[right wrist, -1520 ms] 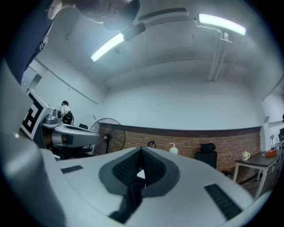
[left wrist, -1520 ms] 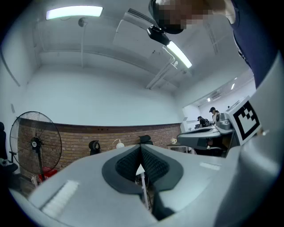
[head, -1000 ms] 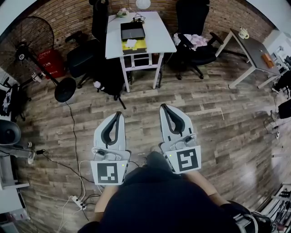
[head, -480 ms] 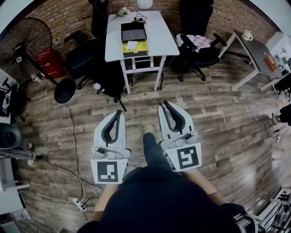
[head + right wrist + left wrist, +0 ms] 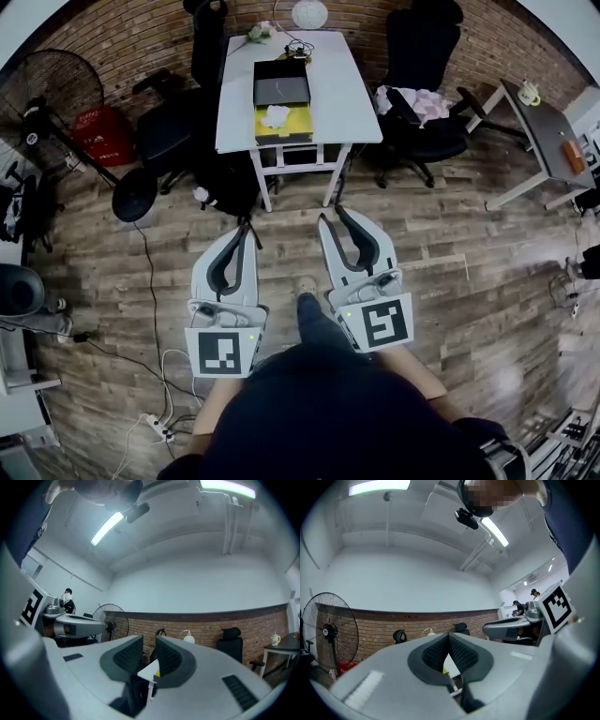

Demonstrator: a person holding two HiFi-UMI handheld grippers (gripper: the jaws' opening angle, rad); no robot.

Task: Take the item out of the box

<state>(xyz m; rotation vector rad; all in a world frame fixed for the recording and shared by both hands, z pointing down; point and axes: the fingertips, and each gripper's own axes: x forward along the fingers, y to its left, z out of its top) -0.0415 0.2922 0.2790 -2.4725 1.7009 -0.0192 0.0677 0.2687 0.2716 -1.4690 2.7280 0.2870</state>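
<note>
A white table (image 5: 333, 89) stands ahead by the brick wall. On it lie an open black box (image 5: 280, 81) and, nearer me, a yellow box (image 5: 278, 122) with a white item (image 5: 275, 115) on top. Both grippers hang over the wooden floor, well short of the table. My left gripper (image 5: 244, 232) has its pads (image 5: 459, 653) pressed together, with nothing held. My right gripper (image 5: 332, 218) is opening, and a narrow gap shows between its pads (image 5: 168, 657) with nothing in it. Through that gap I see the table's corner (image 5: 149, 671).
Black office chairs (image 5: 417, 103) flank the table, with a bag (image 5: 225, 173) under its left side. A standing fan (image 5: 56, 103) and a red crate (image 5: 98, 133) are at the left, a second desk (image 5: 534, 117) at the right. Cables (image 5: 155, 309) cross the floor. My shoe (image 5: 306, 284) shows between the grippers.
The table has come nearer and lower in the head view as I walked towards it. Both grippers moved forward with me, and the right one's tips look slightly parted now.
</note>
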